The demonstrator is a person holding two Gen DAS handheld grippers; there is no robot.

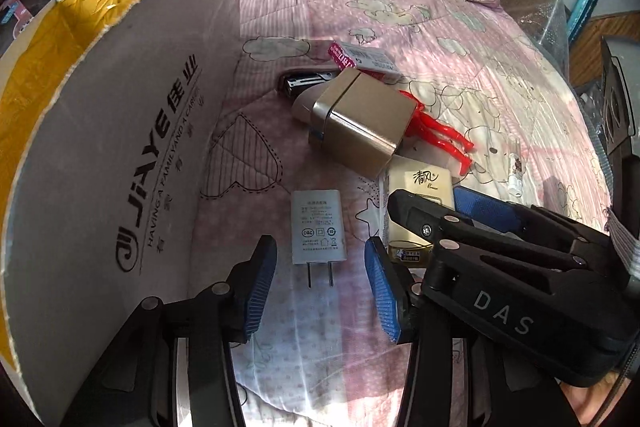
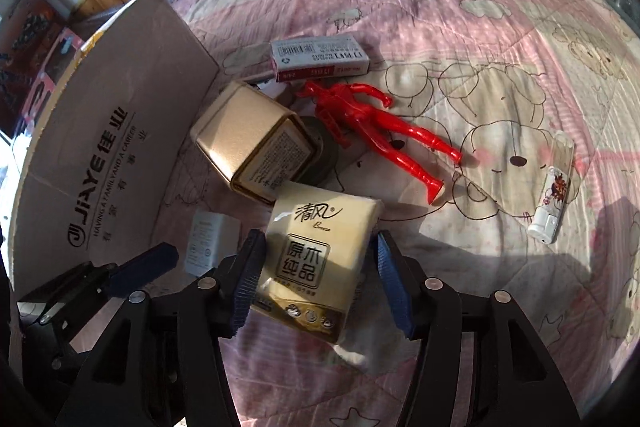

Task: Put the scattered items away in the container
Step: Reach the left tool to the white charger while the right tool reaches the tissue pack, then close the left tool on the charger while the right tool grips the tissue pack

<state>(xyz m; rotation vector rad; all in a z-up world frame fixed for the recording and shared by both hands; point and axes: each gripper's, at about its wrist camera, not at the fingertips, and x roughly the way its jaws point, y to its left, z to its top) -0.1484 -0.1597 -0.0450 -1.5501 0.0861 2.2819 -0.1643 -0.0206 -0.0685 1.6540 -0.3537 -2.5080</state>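
Note:
A grey plug-in charger (image 1: 318,227) lies prongs-first on the pink quilt, just ahead of my open left gripper (image 1: 320,283). Nothing is between its pads. My right gripper (image 2: 318,275) is open and straddles a beige tissue pack (image 2: 316,247) that lies flat on the quilt. In the left wrist view the right gripper (image 1: 426,193) comes in from the right over that tissue pack (image 1: 420,183). The cardboard box (image 1: 120,147) stands at the left with its flap raised. Beyond lie a gold box (image 1: 360,123), a red toy figure (image 2: 376,123) and a staple box (image 2: 320,57).
A black stapler (image 1: 304,81) lies half hidden behind the gold box. A small white tube (image 2: 552,203) rests on the quilt at the right. The charger (image 2: 208,243) sits close to the box wall (image 2: 100,147). Wood panelling runs behind the bed.

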